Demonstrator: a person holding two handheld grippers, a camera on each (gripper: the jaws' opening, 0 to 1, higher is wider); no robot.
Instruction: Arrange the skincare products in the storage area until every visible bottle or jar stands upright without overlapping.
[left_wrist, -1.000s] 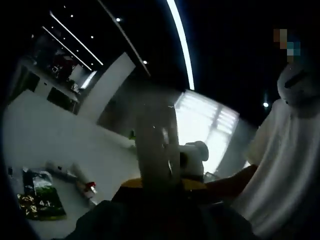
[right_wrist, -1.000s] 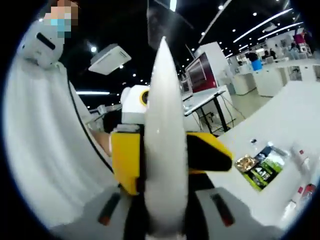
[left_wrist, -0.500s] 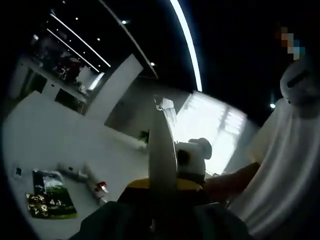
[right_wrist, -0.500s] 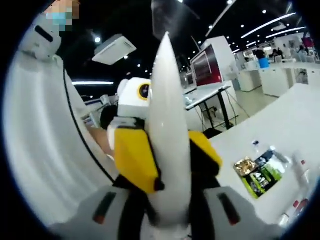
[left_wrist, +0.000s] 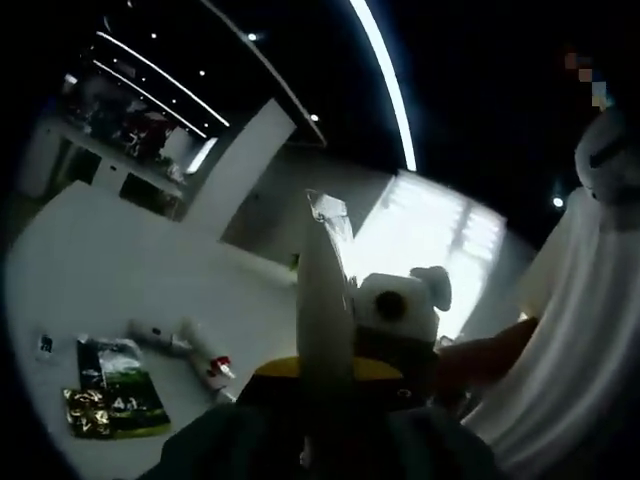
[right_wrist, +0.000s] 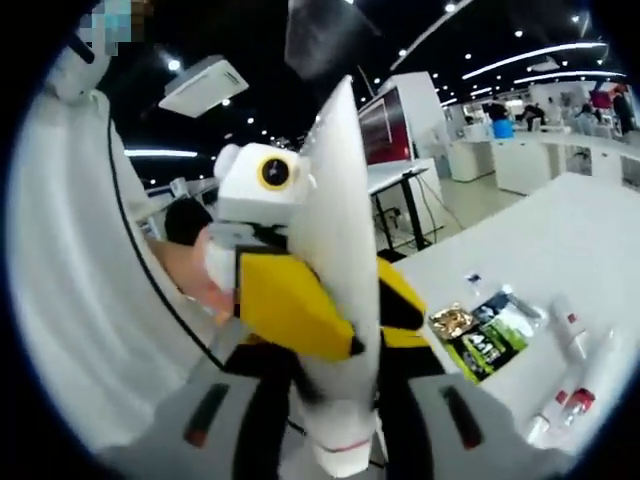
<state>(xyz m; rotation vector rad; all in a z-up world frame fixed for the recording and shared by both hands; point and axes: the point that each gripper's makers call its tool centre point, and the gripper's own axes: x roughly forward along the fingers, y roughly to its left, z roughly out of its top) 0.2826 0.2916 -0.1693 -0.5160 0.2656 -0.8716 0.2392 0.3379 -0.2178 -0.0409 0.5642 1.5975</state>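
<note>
A white squeeze tube (left_wrist: 325, 320) stands crimped end up between the dark jaws of my left gripper (left_wrist: 326, 415), which is shut on it. In the right gripper view the same tube (right_wrist: 340, 280) leans right with its cap end low, and the yellow left gripper (right_wrist: 295, 315) grips it from behind. My right gripper (right_wrist: 345, 425) stands open around the cap end, its grey fingers (right_wrist: 210, 415) apart from the tube. More tubes (left_wrist: 165, 338) and a red-capped bottle (left_wrist: 216, 370) lie flat on the white table (left_wrist: 90, 270).
A green packet (left_wrist: 118, 398) lies on the table beside the tubes, with a small dark item (left_wrist: 45, 345) past it. The packet (right_wrist: 485, 340), tubes (right_wrist: 572, 330) and red-capped bottle (right_wrist: 572, 405) sit low right. A person in white (right_wrist: 70, 280) stands close.
The tube has tipped to the right in the right gripper view and its cap end has come into sight. It has stayed put between the left jaws. Both views have shifted slightly.
</note>
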